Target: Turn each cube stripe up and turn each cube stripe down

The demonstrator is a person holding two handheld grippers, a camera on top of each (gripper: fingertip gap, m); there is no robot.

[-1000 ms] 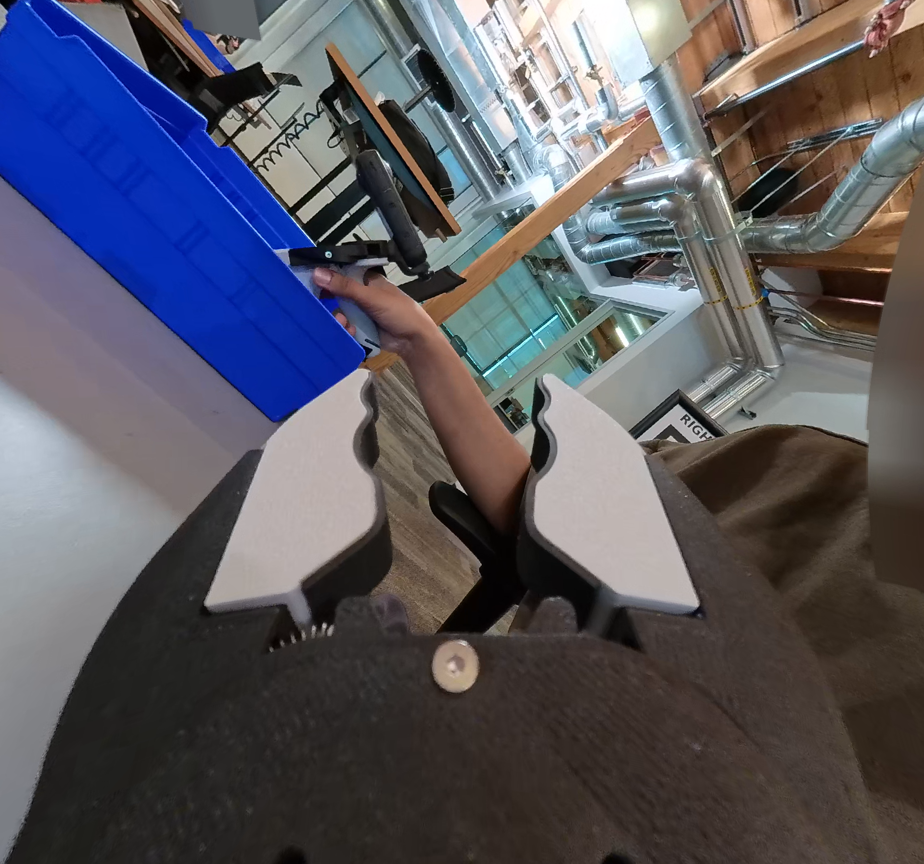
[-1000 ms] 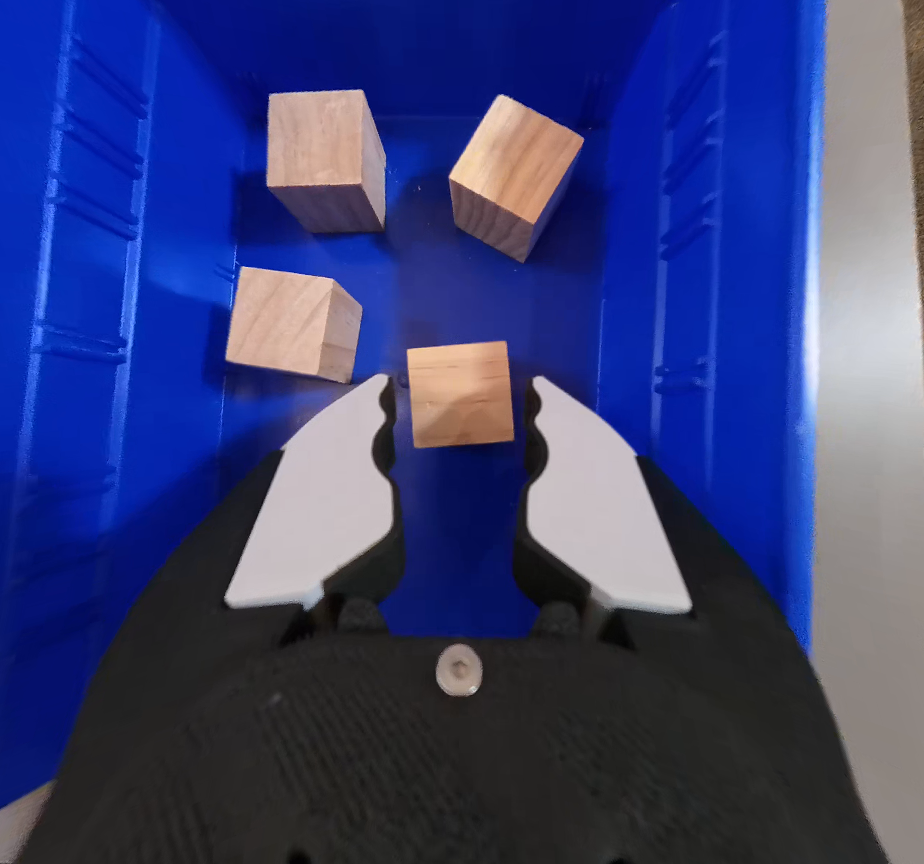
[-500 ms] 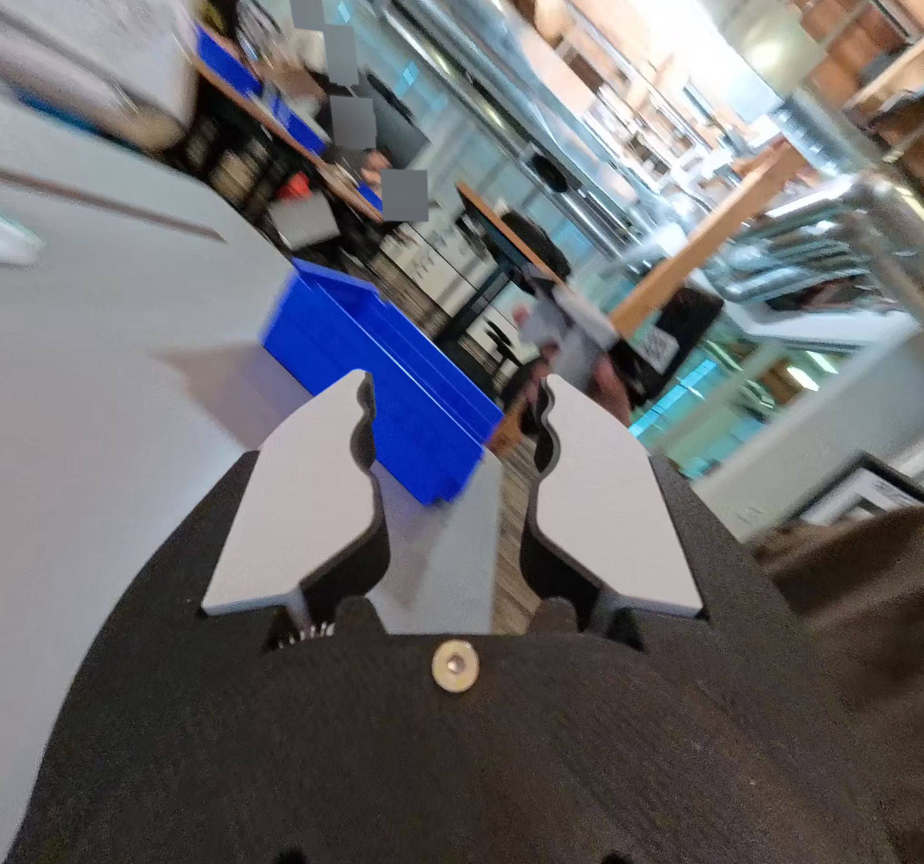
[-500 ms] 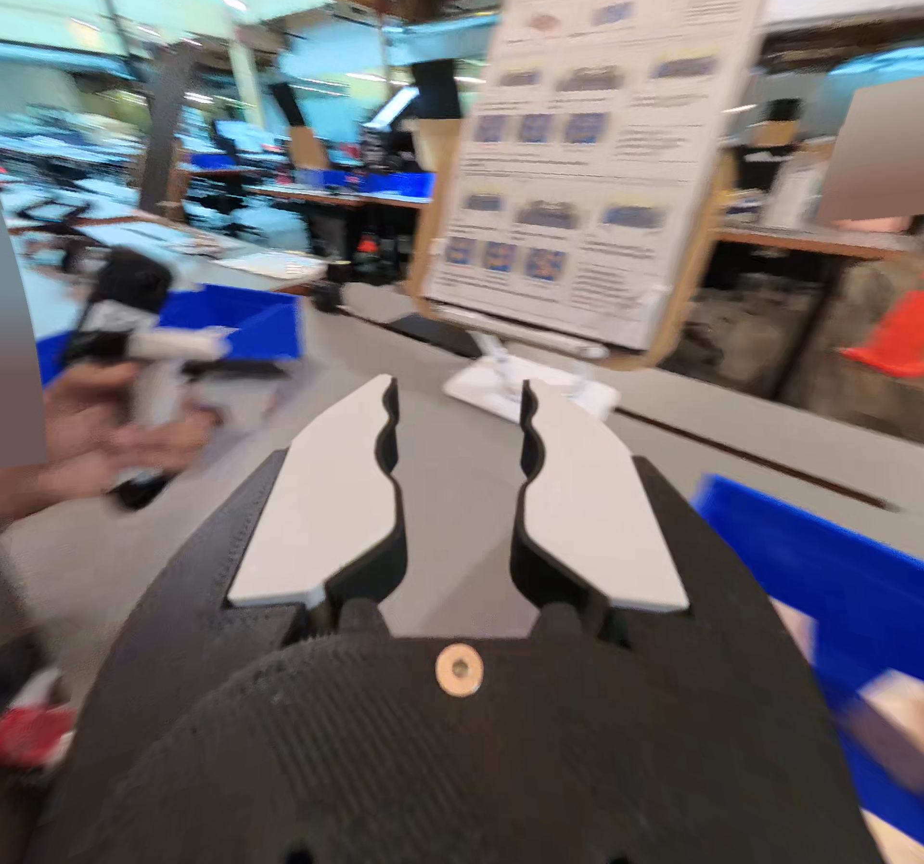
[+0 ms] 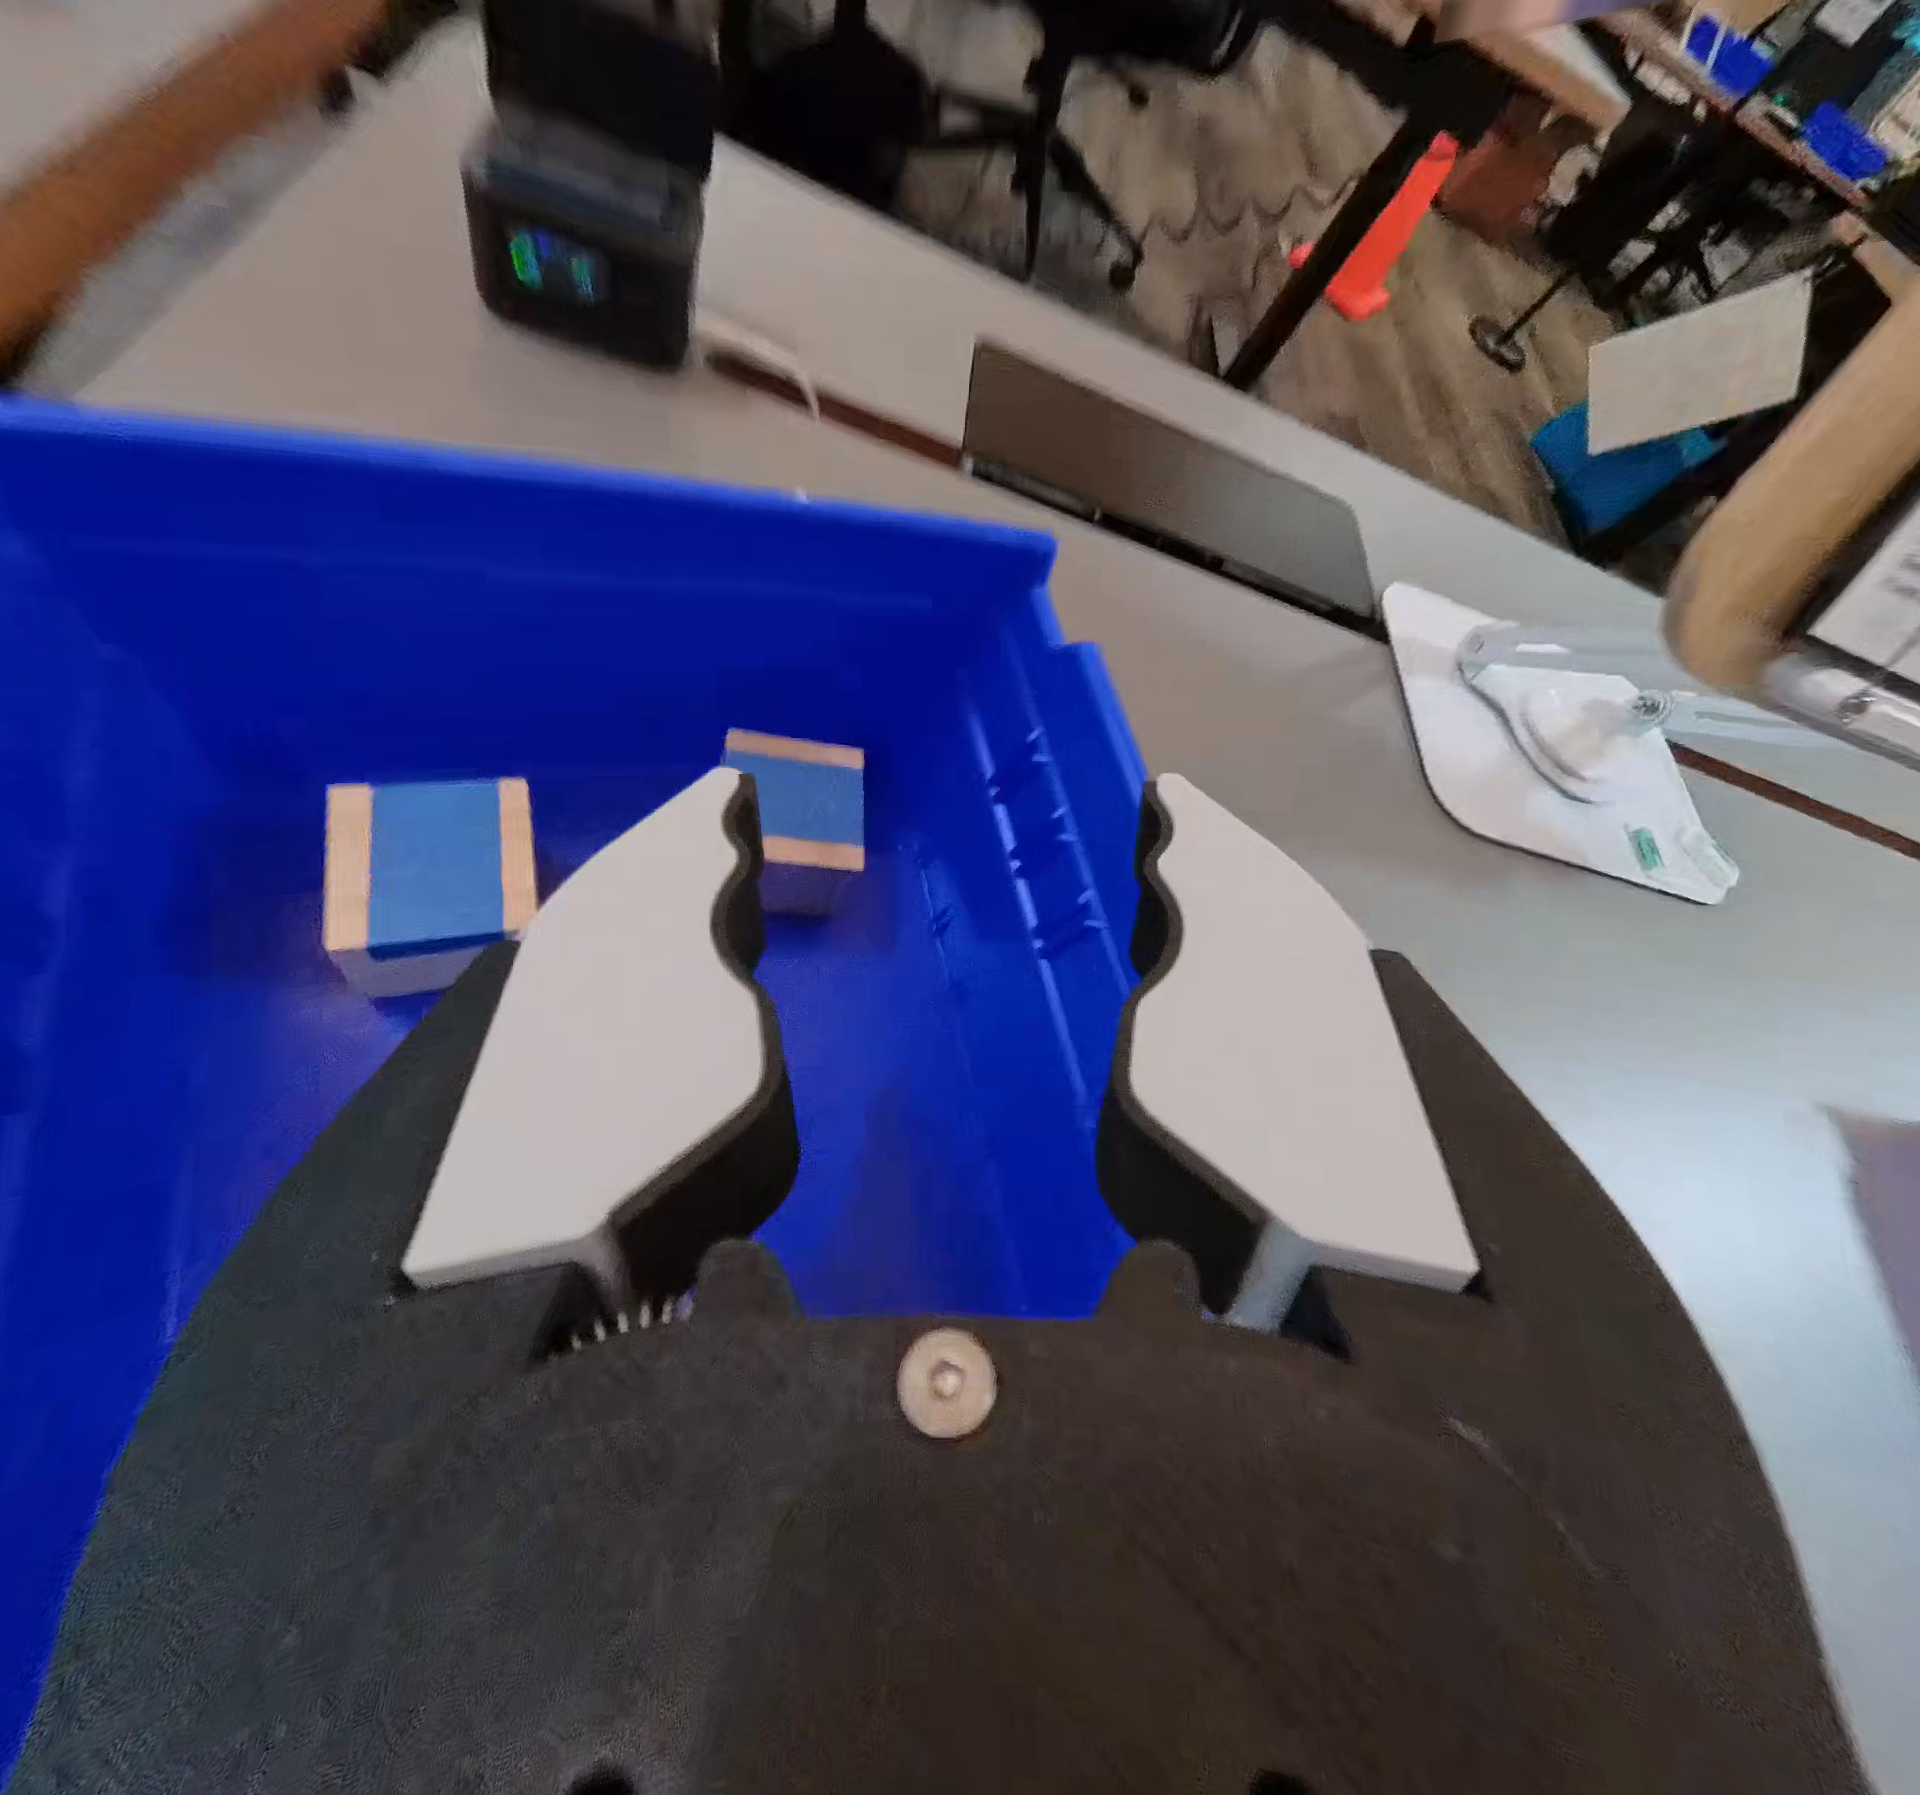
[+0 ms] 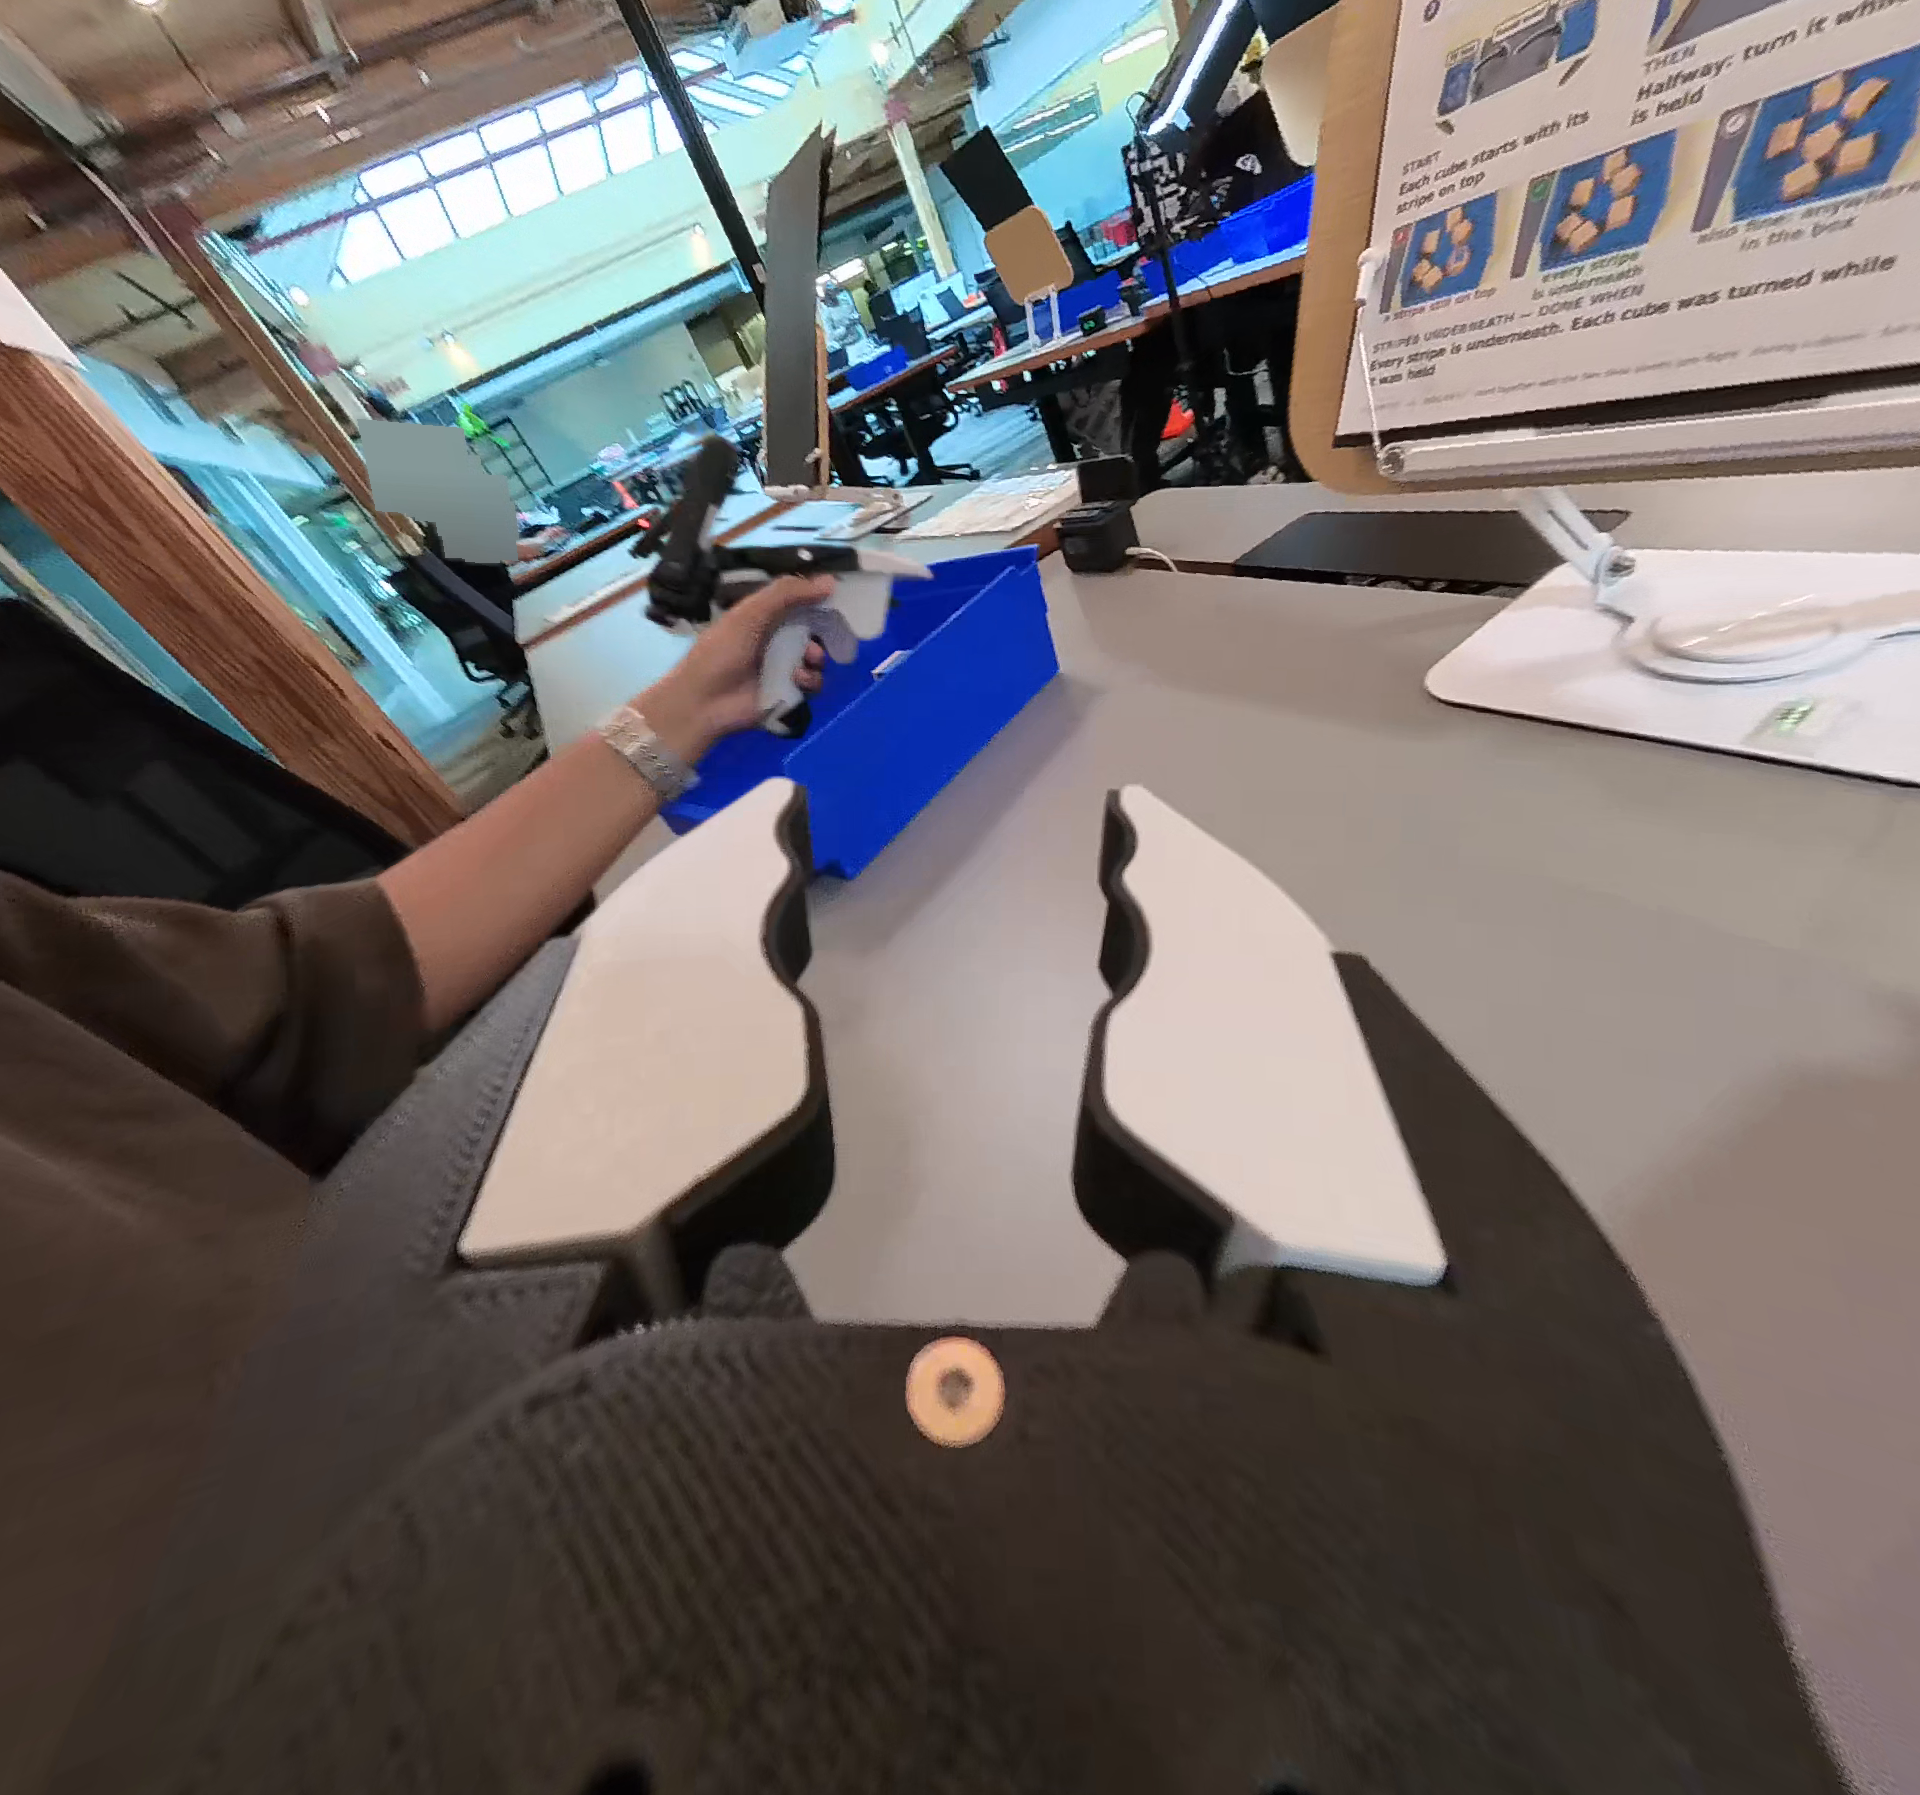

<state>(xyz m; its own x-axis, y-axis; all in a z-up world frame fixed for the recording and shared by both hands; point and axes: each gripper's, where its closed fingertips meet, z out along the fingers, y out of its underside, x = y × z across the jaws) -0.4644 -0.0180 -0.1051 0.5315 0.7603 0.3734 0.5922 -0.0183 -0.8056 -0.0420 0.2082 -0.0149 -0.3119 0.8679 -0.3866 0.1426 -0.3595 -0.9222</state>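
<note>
The jaws of the left gripper (image 5: 940, 795) are spread apart and empty over the blue bin (image 5: 520, 540), where two cubes (image 5: 428, 870) (image 5: 800, 805) are seen stripe up. The right gripper (image 6: 954, 810) is likewise held agape, empty, above the grey table (image 6: 1455, 914).

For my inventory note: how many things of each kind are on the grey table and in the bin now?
Blue bin: 1
Striped wooden cubes: 2
Black box with a display: 1
White stand base: 1
Total: 5
</note>
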